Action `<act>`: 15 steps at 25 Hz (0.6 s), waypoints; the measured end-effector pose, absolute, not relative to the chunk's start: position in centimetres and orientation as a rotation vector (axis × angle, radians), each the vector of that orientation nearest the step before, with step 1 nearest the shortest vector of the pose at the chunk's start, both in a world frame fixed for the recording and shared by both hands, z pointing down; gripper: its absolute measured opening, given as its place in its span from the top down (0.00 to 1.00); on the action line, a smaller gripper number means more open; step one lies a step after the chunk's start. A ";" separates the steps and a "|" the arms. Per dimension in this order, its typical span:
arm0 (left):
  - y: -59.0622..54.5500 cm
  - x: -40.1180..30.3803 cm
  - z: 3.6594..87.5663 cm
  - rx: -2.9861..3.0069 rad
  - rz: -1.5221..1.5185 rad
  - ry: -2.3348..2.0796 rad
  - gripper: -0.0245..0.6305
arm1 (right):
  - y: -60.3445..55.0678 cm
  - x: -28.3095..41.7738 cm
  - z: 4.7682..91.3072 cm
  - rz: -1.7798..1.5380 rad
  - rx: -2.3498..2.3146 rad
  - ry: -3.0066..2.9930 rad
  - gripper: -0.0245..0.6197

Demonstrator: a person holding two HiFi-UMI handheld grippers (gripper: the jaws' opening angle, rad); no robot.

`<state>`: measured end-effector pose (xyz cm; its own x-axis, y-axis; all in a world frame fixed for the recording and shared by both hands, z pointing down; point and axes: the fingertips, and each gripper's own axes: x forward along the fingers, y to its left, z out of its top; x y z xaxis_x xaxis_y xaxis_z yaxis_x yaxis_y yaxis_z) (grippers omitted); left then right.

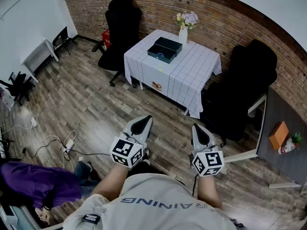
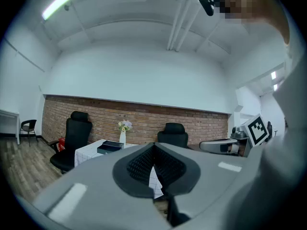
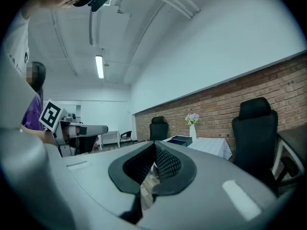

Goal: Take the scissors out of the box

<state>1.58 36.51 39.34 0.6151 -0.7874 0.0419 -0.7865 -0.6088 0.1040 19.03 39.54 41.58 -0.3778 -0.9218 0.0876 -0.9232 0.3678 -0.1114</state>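
A dark box (image 1: 164, 49) sits on the white checked tablecloth of a small table (image 1: 184, 83) by the brick wall, well ahead of me. What is inside it is hidden, and no scissors show. In the left gripper view the box (image 2: 109, 147) is small and far off, and the same holds for the box (image 3: 180, 140) in the right gripper view. My left gripper (image 1: 142, 123) and right gripper (image 1: 200, 131) are held level close to my body, far short of the table. The left gripper (image 2: 154, 147) and the right gripper (image 3: 154, 147) are both shut and hold nothing.
A white vase of flowers (image 1: 183, 32) stands behind the box. Black office chairs stand left (image 1: 122, 23) and right (image 1: 249, 90) of the table. A grey desk (image 1: 290, 123) is at the right. Cables (image 1: 53, 145) lie on the wooden floor beside a person in purple (image 1: 38, 183).
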 end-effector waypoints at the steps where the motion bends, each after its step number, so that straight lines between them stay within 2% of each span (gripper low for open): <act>1: 36.4 1.5 39.4 2.722 -0.011 -1.330 0.96 | 39.4 19.0 41.7 0.225 1.747 -2.587 0.94; 15: 35.4 0.2 40.3 2.689 0.007 -1.341 0.96 | 37.9 17.9 42.4 0.240 1.733 -2.581 0.94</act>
<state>0.22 35.36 40.27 0.6034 -0.7948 0.0649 -0.7954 -0.5940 0.1200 17.89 37.92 42.44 -0.3821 -0.9182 0.1048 -0.9218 0.3706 -0.1142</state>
